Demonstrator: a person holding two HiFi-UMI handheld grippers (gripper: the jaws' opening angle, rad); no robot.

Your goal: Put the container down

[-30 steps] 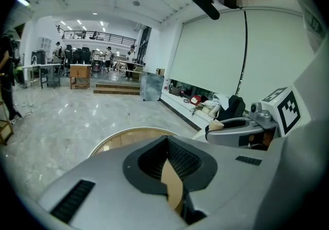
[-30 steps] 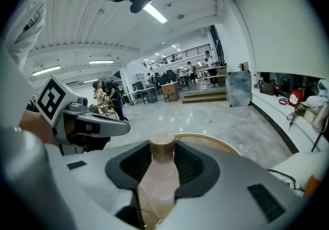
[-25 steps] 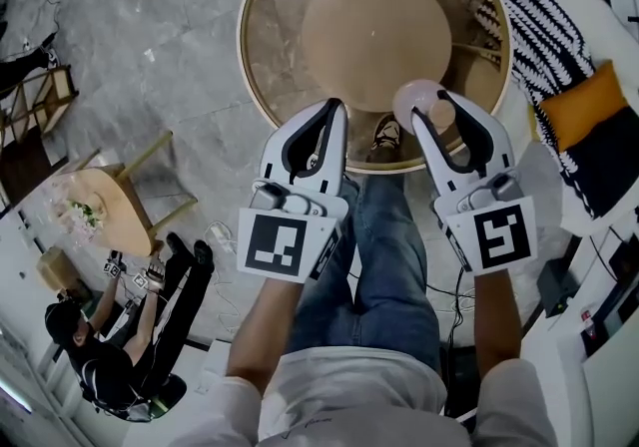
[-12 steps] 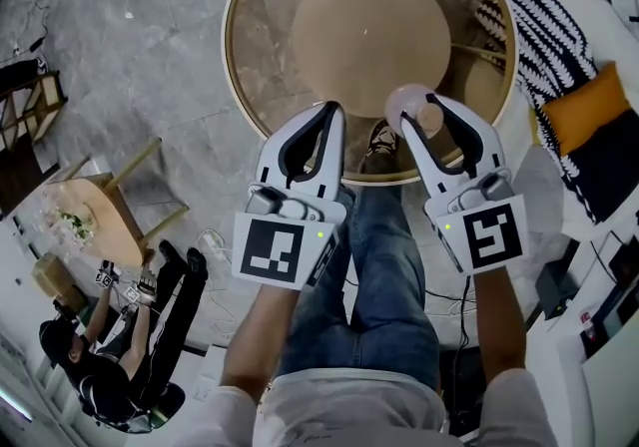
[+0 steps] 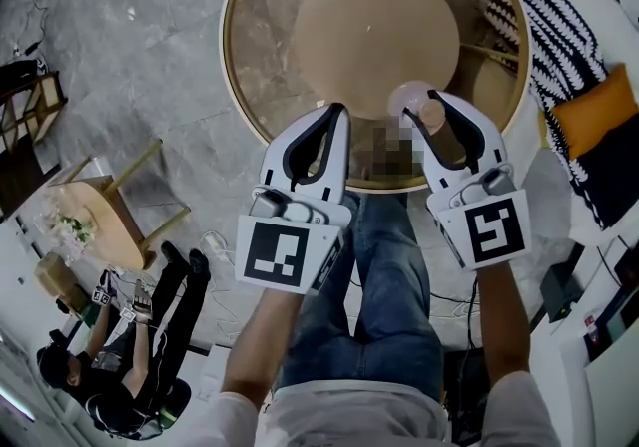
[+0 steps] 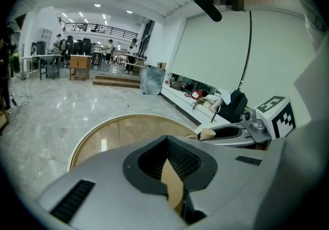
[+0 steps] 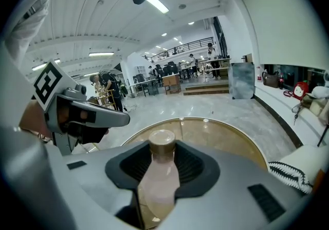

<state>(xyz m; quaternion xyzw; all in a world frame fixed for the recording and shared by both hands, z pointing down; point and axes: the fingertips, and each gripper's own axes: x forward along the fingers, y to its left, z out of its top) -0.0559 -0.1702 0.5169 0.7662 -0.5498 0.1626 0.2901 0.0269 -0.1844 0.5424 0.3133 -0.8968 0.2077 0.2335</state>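
Capped pink container (image 5: 409, 94) over a round glass table (image 5: 260, 46)
The right gripper (image 5: 423, 108) pinches the container above the table's near edge; the left gripper (image 5: 336, 112) has its jaws pressed together.

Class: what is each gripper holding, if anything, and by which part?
The right gripper clamps the pink bottle by its upper body, below the brown cap. The left gripper holds nothing.

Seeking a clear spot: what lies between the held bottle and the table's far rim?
Nothing: right gripper view shows bare tabletop between bottle and rim.
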